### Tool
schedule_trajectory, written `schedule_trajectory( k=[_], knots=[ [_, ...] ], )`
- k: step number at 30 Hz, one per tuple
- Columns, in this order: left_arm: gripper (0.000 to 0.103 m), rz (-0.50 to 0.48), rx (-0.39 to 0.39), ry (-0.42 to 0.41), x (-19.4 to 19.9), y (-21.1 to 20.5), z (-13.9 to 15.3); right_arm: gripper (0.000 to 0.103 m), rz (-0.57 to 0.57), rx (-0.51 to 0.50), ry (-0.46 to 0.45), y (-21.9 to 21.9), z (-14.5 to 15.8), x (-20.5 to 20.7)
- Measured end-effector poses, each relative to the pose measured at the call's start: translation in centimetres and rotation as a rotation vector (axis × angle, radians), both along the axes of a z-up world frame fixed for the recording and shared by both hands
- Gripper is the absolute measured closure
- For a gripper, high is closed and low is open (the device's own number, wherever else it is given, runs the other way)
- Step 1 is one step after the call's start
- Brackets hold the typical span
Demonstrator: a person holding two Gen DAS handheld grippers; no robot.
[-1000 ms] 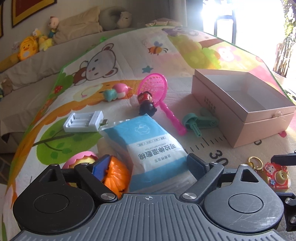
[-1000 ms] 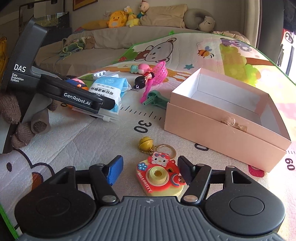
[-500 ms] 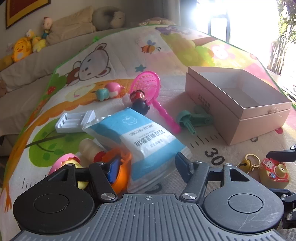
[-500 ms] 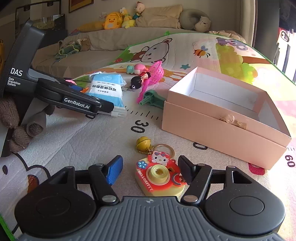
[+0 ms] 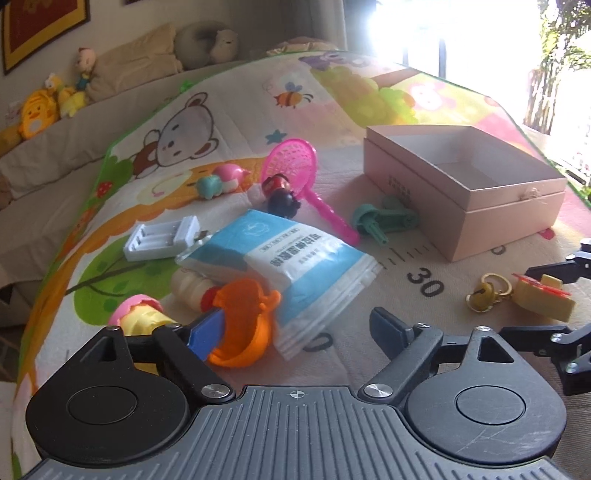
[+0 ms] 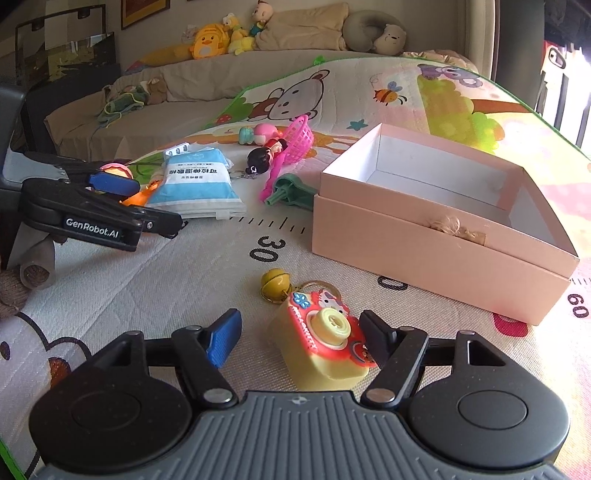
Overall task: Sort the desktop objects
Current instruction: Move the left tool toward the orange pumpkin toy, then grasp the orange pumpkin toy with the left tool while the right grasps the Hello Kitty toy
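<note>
Left hand-held gripper point(image 5: 293, 330) spread wide, nothing pinched; its blue fingertip point(image 5: 207, 332) sits against the orange toy point(image 5: 243, 325), dark fingertip apart over bare mat. Right hand-held gripper point(image 6: 299, 334) also spread, straddling the yellow camera keychain point(image 6: 327, 343); dark right fingertip point(image 6: 371, 338) touching or just beside the camera's side, blue left fingertip point(image 6: 225, 338) clearly apart from it. Camera tilted, red face with round lens up; its yellow bell point(image 6: 273, 282) and ring lie just beyond it on the play mat point(image 6: 147, 288).

Blue-white cotton pad pack point(image 5: 291, 266) lies on the mat ahead of the left hand-held gripper, one corner overlapping the orange toy, resting partly on a cream bottle-shaped toy point(image 5: 192, 288). Pink-topped yellow toy point(image 5: 138, 312) just left of the blue fingertip. White battery charger point(image 5: 162, 238) beyond the pack. Doll keychain point(image 5: 280, 194) lies on the pink toy racket point(image 5: 295, 166), handle running toward the green toy point(image 5: 384, 219). Pink-and-teal small toy point(image 5: 221, 179) farther back.

Open pink box point(image 6: 436, 229) stands right of the green toy, inside white, small twine knot on its front wall. Mat spread over a bed; plush toys point(image 6: 221, 35) and pillows along the back wall
</note>
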State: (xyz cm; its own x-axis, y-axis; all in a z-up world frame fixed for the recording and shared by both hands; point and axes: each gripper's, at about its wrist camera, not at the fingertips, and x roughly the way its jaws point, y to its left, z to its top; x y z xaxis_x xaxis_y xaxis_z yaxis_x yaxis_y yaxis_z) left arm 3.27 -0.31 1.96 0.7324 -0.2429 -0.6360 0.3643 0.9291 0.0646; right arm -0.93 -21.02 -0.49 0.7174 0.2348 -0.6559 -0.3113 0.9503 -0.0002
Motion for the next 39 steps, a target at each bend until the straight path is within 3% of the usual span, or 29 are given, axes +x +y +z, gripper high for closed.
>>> schedule_trajectory(
  k=[2, 6, 12, 17, 20, 29, 35, 39],
  knots=[
    [0.007, -0.009, -0.011, 0.005, 0.1, -0.9, 0.0, 0.030, -0.001, -0.004, 0.001, 0.2, 0.0, 0.1],
    [0.010, 0.039, 0.058, -0.024, 1.4, -2.5, -0.5, 0.030, 0.006, -0.007, 0.007, 0.6, 0.0, 0.2],
    [0.035, 0.092, 0.054, -0.005, 2.7, -1.2, -1.3, 0.030, 0.008, 0.003, 0.007, 0.5, 0.0, 0.1],
    [0.066, 0.092, 0.033, -0.017, 2.0, -0.7, -0.9, 0.028, 0.010, 0.006, 0.009, 0.6, 0.0, 0.2],
    [0.076, 0.074, 0.031, -0.023, 1.0, -0.7, -0.8, 0.027, 0.009, 0.005, 0.008, 0.6, 0.0, 0.2],
    [0.078, 0.005, -0.009, 0.027, -2.7, 0.1, -0.6, 0.029, 0.019, -0.001, -0.001, 0.9, 0.0, 0.0],
    [0.076, 0.007, -0.043, 0.025, -5.2, 1.1, -0.1, 0.047, 0.114, 0.013, 0.007, 2.2, 0.4, -0.9],
    [0.059, 0.056, -0.056, 0.012, -5.8, 2.6, 0.5, 0.049, 0.168, 0.019, 0.009, 3.1, 0.6, -1.5]
  ],
)
